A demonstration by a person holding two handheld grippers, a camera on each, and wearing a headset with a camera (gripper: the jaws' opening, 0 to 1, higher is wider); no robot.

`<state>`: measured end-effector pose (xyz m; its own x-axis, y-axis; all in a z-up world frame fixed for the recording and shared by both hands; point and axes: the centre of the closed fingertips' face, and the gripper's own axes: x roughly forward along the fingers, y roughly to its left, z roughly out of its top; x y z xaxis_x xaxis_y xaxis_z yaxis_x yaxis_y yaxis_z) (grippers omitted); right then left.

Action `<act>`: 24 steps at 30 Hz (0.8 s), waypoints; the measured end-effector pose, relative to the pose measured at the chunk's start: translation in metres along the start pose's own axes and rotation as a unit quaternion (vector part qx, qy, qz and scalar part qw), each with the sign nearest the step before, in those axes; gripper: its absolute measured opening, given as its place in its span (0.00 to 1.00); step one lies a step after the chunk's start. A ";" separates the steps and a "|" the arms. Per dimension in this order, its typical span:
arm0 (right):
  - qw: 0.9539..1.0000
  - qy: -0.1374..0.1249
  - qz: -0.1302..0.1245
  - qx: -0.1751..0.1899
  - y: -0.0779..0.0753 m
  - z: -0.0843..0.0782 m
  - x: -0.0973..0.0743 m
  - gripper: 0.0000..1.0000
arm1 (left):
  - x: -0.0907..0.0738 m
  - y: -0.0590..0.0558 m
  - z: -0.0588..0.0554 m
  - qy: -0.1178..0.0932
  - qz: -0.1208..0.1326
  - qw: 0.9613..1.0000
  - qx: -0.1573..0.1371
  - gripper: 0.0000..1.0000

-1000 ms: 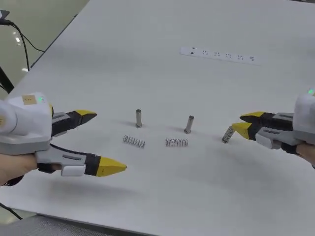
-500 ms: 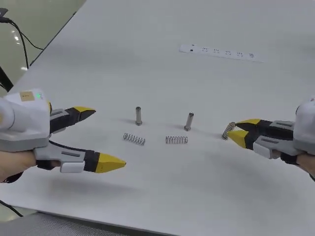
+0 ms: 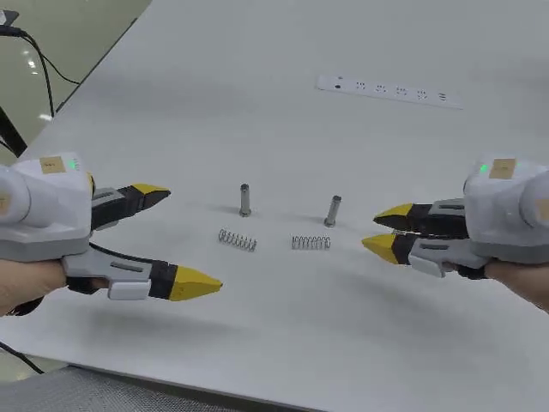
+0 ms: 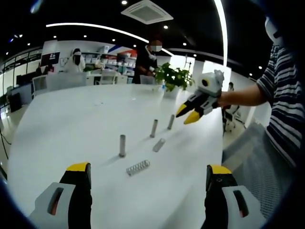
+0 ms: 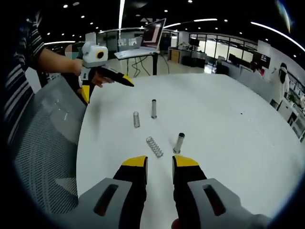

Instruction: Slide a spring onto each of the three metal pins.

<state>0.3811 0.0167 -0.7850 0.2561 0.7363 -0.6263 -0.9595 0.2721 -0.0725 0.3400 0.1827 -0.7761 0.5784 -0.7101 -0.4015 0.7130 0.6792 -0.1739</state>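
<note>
Two bare metal pins (image 3: 245, 199) (image 3: 333, 210) stand upright on the white table (image 3: 283, 326). A loose spring (image 3: 237, 239) lies in front of the left pin, and a second spring (image 3: 310, 244) lies in front of the right pin. My left gripper (image 3: 180, 238) hovers left of them, jaws wide open and empty. My right gripper (image 3: 383, 230) sits just right of the right pin, its jaws a little apart and empty. In the left gripper view a third pin (image 4: 171, 121) stands under the right gripper (image 4: 186, 115); a spring seems to wrap it. The right gripper view shows both pins (image 5: 153, 109) (image 5: 179, 142) and both springs (image 5: 136, 119) (image 5: 153, 146).
A white power strip (image 3: 390, 91) lies at the far side of the table. A black cable (image 3: 43, 69) hangs off the table's left edge. A grey mesh chair (image 5: 43, 157) stands at the near edge. People stand far off in the office.
My right gripper has moved left and now covers the spring-wrapped pin in the head view. The left gripper has stayed put and open.
</note>
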 end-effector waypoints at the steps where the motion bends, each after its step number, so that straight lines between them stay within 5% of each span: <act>1: 1.000 0.005 0.004 -0.011 0.000 0.000 0.002 0.19 | 0.000 0.000 0.000 0.000 0.000 1.000 0.000 0.98; 9: 0.994 0.047 0.036 -0.088 0.007 0.003 0.029 0.18 | 0.001 -0.002 -0.001 0.004 -0.003 1.000 0.003 0.97; 24: 0.983 0.102 0.057 -0.138 0.005 -0.013 0.067 0.15 | 0.004 -0.003 0.003 0.003 -0.008 1.000 0.009 0.97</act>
<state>0.3921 0.0596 -0.8376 0.1430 0.6054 -0.7830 -0.9830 -0.0053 -0.1836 0.3416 0.1773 -0.7748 0.5640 -0.7196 -0.4050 0.7290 0.6643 -0.1650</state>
